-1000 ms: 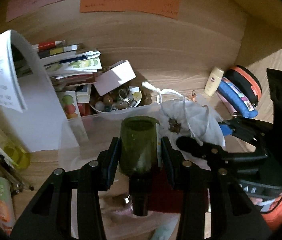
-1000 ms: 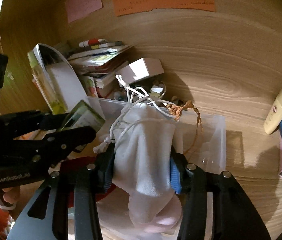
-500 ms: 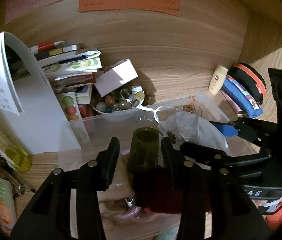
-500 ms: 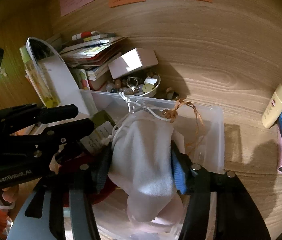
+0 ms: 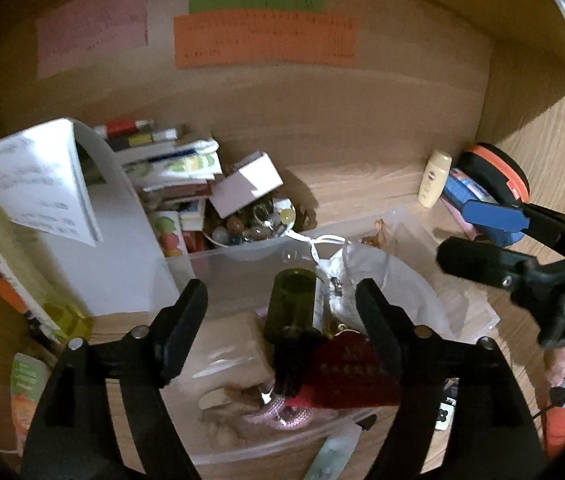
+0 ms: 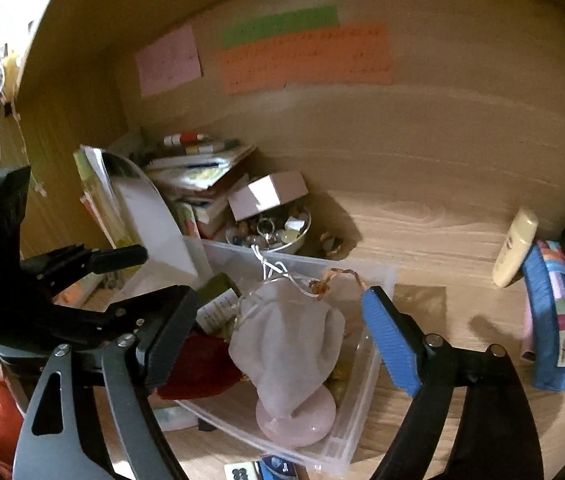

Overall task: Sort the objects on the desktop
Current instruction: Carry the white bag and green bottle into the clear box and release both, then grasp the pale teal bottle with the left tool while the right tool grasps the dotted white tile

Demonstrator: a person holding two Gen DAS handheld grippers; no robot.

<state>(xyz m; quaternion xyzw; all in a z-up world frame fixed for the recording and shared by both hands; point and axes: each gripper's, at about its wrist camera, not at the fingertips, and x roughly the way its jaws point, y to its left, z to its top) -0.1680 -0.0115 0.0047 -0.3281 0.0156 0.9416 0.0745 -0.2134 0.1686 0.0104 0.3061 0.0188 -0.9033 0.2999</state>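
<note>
A clear plastic bin [image 5: 218, 258] [image 6: 366, 412] sits on the wooden desk. In it lie a dark green bottle [image 5: 292, 304] [image 6: 218, 296], a white drawstring pouch [image 6: 290, 340] [image 5: 398, 288], a red pouch [image 5: 346, 372] [image 6: 198, 368] and a pink round object [image 6: 298, 420]. My left gripper [image 5: 282, 300] is open and empty above the bottle. My right gripper [image 6: 278, 320] is open and empty above the white pouch; it also shows at the right of the left wrist view [image 5: 478, 236].
A bowl of beads [image 5: 254, 228] [image 6: 270, 232] with a white box [image 5: 248, 184] on it stands behind the bin, beside stacked books [image 5: 170, 160]. A cream tube [image 5: 434, 178] [image 6: 514, 246], a blue pencil case [image 6: 558, 320] and an orange-black case [image 5: 498, 172] lie right. Sticky notes [image 5: 262, 40] hang on the back wall.
Both grippers opened and pulled back and up. The green bottle and the white pouch were let go and now lie in the bin.
</note>
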